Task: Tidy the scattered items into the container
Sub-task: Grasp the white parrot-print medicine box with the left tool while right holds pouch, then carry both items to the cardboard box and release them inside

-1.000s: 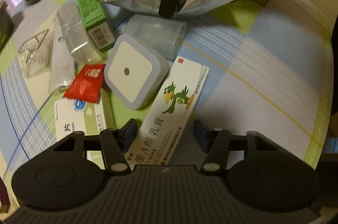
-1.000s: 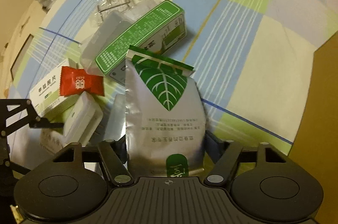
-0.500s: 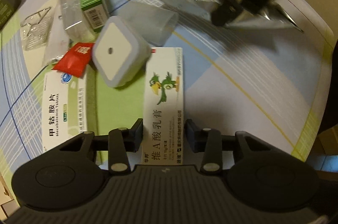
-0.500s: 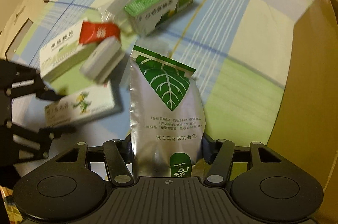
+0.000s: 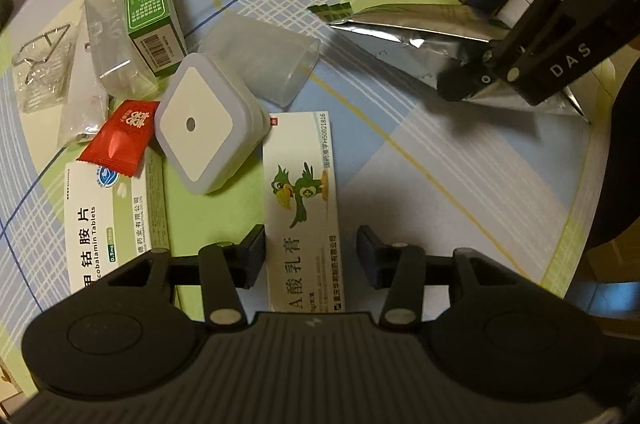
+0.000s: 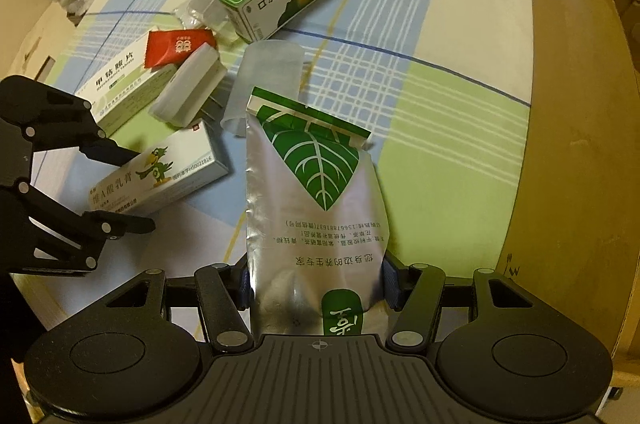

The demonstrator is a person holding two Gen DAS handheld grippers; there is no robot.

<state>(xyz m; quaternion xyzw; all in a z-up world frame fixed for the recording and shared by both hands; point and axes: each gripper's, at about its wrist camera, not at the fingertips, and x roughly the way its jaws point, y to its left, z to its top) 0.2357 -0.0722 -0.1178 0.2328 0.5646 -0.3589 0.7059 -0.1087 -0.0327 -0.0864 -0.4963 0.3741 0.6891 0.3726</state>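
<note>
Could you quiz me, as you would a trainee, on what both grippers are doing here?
1. True or false: the right gripper is shut on the silver leaf-print pouch.
2. The left gripper straddles which item? A) red candy packet B) parrot-print ointment box C) green medicine box
3. Fill in: the square white night light leans partly on the ______.

Key: 1 true. 2 B; its fingers flank the box with a gap showing on one side. 3 parrot-print ointment box.
</note>
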